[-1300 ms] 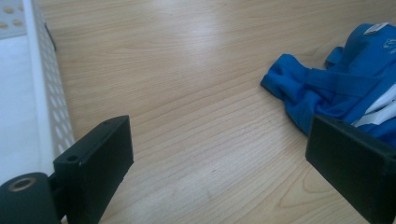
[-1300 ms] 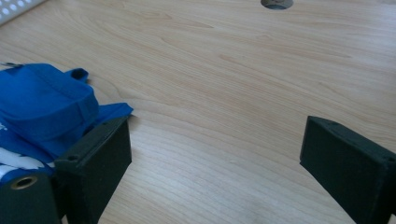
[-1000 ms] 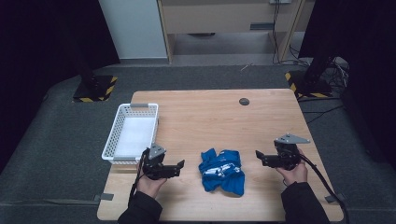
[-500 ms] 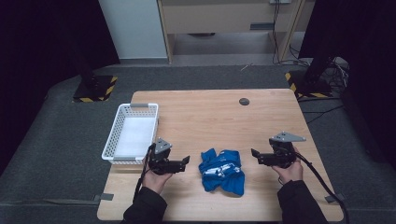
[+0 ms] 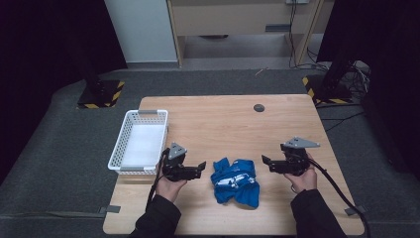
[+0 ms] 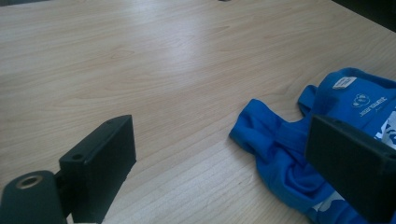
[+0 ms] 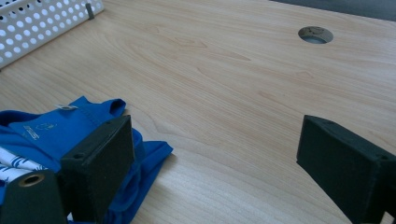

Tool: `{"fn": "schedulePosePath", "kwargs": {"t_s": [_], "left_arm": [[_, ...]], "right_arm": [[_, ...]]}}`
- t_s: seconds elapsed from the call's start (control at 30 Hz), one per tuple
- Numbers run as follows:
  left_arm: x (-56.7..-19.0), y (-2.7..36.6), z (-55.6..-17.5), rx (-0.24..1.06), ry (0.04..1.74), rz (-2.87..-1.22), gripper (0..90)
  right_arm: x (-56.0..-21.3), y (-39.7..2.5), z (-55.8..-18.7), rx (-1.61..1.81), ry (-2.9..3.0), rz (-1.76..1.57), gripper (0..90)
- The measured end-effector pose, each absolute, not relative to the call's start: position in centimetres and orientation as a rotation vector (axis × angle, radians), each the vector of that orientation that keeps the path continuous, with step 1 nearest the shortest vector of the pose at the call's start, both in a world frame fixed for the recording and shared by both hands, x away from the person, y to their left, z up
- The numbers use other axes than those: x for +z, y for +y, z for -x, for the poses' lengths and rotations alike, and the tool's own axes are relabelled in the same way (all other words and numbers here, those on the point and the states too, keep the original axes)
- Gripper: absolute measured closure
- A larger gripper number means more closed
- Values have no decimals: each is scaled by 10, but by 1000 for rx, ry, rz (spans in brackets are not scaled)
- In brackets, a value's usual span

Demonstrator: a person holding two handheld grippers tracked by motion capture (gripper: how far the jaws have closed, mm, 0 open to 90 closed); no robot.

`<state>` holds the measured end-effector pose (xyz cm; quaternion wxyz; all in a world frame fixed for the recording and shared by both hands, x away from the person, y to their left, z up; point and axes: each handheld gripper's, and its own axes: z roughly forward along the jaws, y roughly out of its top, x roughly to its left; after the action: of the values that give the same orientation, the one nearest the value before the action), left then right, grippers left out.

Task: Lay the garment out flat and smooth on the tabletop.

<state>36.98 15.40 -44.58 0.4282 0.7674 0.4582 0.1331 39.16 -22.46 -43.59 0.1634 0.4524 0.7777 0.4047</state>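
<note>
**Blue garment between two gripper tips, basket bare**

Blue garment [image 5: 235,180] lies crumpled on the near middle of the wooden table [image 5: 223,116], and we see it flanked on both sides. Against the picture of half a second ago, our left gripper [image 5: 200,167] has slid nearer to the cloth's left edge, and our right gripper [image 5: 266,162] has edged in from the other side; the garment itself has not shifted.

Both grippers stand wide apart in the jaws, holding nothing. In the left gripper view one jaw hangs over the blue folds [image 6: 280,154] while the other is above bare wood; in the right gripper view it is the same — one jaw over the cloth [image 7: 70,126], the other over the table.

At the table's left edge sits a white basket [image 5: 139,113], rectangular, with perforated plastic walls and nothing visible inside it.

The garment is soft knit fabric, bunched, with a white printed patch and a small label at the collar. The tabletop is pale wood grain, with a round cable hole [image 5: 258,107] toward the far side.
</note>
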Motion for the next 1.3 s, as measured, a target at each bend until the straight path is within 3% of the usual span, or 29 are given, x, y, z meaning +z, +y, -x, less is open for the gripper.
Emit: {"fn": "schedulePosePath", "kwargs": {"t_s": [0.83,1.3], "left_arm": [[-456,120,-367,256,1056,-1985,98],[-465,111,-365,191,1024,-2021,186]], "right_arm": [[-443,-211,-390,1217,2271,-1274,158],[-456,-201,-388,1279,2377,-1262,247]]}}
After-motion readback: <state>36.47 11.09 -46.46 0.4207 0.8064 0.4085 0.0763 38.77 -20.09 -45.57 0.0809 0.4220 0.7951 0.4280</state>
